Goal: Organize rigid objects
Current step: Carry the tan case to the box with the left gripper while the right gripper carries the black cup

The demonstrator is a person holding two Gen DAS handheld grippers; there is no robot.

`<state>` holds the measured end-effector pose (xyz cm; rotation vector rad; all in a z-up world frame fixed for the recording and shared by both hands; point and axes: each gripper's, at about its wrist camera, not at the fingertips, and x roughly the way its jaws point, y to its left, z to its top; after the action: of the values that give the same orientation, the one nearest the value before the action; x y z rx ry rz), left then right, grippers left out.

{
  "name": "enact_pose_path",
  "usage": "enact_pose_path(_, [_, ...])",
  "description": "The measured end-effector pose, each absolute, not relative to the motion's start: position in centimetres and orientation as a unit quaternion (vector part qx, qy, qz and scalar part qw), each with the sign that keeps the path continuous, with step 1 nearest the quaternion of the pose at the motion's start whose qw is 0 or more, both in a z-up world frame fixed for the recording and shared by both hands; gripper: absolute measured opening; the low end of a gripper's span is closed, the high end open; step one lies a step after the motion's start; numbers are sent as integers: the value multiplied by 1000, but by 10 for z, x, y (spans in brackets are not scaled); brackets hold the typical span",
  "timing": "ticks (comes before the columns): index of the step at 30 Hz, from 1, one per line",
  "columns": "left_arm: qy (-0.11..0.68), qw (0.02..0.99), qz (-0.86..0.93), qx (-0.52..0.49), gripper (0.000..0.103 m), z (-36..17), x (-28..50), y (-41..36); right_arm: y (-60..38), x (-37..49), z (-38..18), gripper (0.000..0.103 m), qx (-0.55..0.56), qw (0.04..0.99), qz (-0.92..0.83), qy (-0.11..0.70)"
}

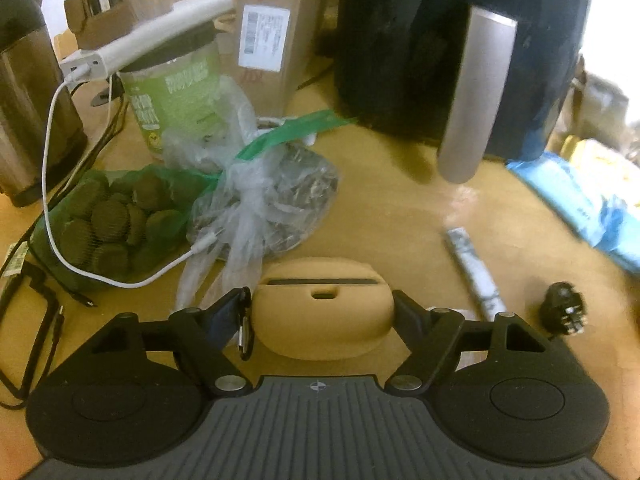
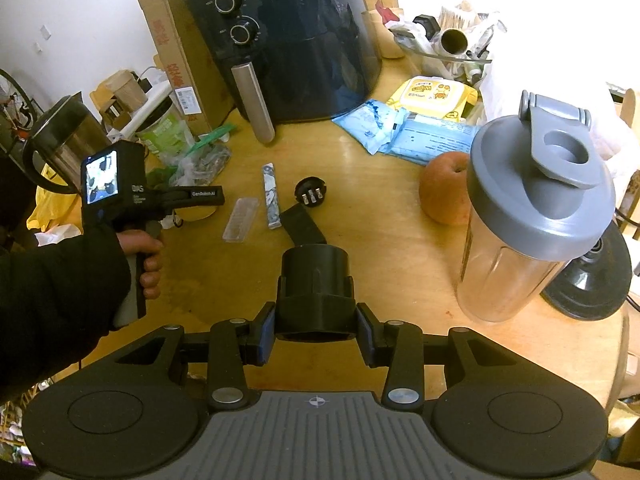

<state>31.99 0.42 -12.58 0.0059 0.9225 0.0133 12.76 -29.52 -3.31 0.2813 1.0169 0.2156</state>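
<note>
Tan stand (image 1: 324, 312) — between the fingers (image 1: 412, 312)

air fryer (image 2: 296, 36) | kettle (image 1: 28, 92) | apple (image 2: 444, 188) | wipes pack (image 2: 434, 94)

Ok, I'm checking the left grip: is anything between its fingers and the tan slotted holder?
Almost nothing: the left gripper has its fingers closely flanking the tan holder. Only a small metal loop sits beside the finger on the picture's left, against the holder.

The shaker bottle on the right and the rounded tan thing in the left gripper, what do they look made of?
Shaker bottle: clear, glossy plastic cup, see-through, with a matte grey plastic lid. Tan stand: smooth matte, rounded edges, no shine; probably silicone or soft plastic, hard to say which.
</note>
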Motion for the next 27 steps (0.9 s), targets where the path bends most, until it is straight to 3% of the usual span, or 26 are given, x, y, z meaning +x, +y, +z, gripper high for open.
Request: enact_pose_path(27, [397, 914, -79, 28, 77, -40, 220, -2, -271, 120, -31, 44, 103, 862, 116, 482])
